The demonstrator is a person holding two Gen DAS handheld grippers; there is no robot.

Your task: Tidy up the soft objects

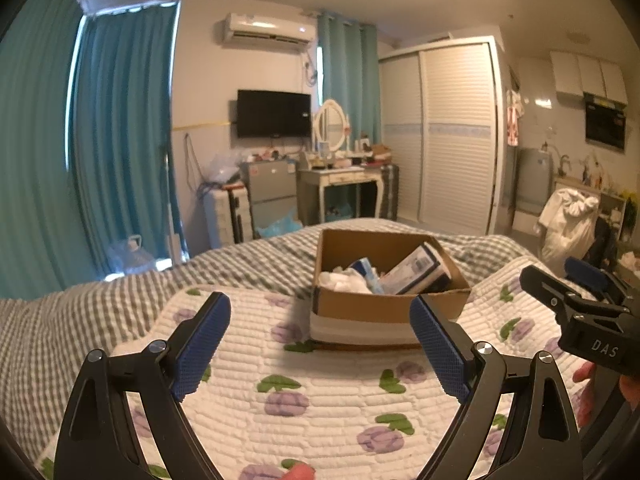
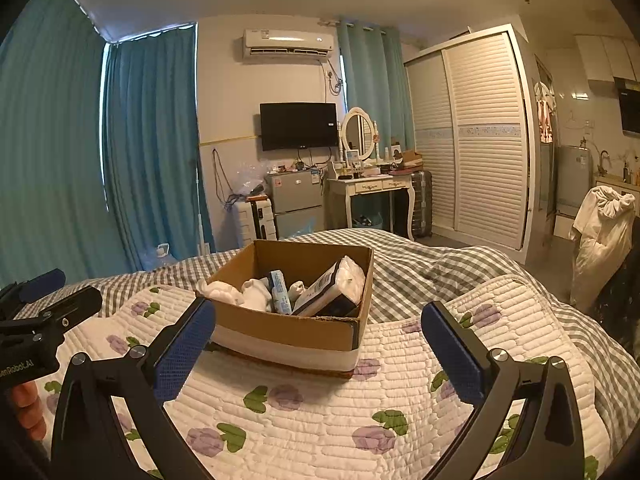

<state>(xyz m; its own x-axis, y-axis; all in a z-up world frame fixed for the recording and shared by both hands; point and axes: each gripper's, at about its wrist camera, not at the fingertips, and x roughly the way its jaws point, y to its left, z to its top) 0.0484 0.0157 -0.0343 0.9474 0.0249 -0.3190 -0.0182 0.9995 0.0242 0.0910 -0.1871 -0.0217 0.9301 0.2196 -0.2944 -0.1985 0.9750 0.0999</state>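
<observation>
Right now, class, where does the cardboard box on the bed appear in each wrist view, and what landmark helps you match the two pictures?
Left wrist view: the cardboard box sits right of centre, nearer the right blue finger.
Right wrist view: the cardboard box sits left of centre, nearer the left blue finger.
Shared landmark: the wall-mounted TV beyond the bed.

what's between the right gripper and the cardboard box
Only bare floral quilt: in the right wrist view nothing lies between the open right gripper and the cardboard box on it.
</observation>
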